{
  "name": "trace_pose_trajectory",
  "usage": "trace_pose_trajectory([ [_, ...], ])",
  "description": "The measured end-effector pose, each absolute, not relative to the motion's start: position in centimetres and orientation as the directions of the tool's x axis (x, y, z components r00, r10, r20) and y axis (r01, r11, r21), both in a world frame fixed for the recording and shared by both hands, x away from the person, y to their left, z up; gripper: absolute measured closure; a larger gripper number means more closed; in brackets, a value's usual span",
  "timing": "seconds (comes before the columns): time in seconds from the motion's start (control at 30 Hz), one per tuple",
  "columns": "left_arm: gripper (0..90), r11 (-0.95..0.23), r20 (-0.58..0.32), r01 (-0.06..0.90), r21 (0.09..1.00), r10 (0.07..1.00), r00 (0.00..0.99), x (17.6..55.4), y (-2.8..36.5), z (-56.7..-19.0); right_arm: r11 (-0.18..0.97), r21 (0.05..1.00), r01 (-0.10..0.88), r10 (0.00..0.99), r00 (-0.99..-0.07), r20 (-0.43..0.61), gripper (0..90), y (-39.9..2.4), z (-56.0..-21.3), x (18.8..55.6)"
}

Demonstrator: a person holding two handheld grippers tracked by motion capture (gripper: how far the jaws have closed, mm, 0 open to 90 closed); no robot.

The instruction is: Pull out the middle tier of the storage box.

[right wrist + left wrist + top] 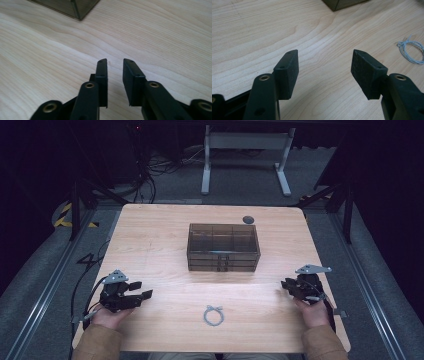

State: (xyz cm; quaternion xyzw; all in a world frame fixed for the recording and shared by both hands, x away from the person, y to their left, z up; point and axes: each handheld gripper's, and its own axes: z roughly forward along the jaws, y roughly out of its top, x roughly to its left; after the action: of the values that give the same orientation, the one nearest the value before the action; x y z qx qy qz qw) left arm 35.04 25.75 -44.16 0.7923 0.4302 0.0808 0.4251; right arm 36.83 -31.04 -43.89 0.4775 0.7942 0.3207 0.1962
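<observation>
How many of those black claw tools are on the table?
2: the left gripper at the near left edge, the right gripper at the near right, each in a hand.

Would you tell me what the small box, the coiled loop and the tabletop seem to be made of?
The box looks like smoke-tinted clear plastic: its inner dividers show through the walls. The loop seems thin pale-grey cord or wire, wound in several turns; which one is unclear. The tabletop looks like light wood-grain laminate with a smooth matt finish.

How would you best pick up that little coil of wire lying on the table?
Pinch the knotted top of the wire coil from straight above: it lies flat and thin, and the tied bunch is likely its thickest part. The open left gripper seems slightly nearer.
</observation>
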Motion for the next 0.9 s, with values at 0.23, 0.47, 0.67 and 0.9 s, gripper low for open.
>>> trace_pose_trajectory([
  [0.23, 40.0, -0.268, -0.242, 0.611, 0.745, 0.745, 0.622, 34.9, 25.7, -44.1, 0.428, 0.712, 0.557, 0.838, -0.540, -0.081, 85.6, -28.2, -42.9, 35.7],
  [0.47, 39.5, -0.275, -0.233, 0.602, 0.750, 0.742, 0.629, 34.8, 25.7, -43.9, 0.482, 0.713, 0.509, 0.806, -0.576, -0.134, 80.9, -26.8, -42.8, 35.3],
  [0.67, 39.5, -0.270, -0.240, 0.608, 0.746, 0.744, 0.624, 34.9, 25.7, -44.1, 0.507, 0.714, 0.483, 0.800, -0.573, -0.180, 76.9, -26.1, -42.5, 35.0],
  [0.9, 39.5, -0.274, -0.242, 0.611, 0.743, 0.741, 0.627, 35.0, 25.7, -44.2, 0.571, 0.703, 0.425, 0.761, -0.594, -0.259, 69.9, -24.9, -42.3, 34.6],
])
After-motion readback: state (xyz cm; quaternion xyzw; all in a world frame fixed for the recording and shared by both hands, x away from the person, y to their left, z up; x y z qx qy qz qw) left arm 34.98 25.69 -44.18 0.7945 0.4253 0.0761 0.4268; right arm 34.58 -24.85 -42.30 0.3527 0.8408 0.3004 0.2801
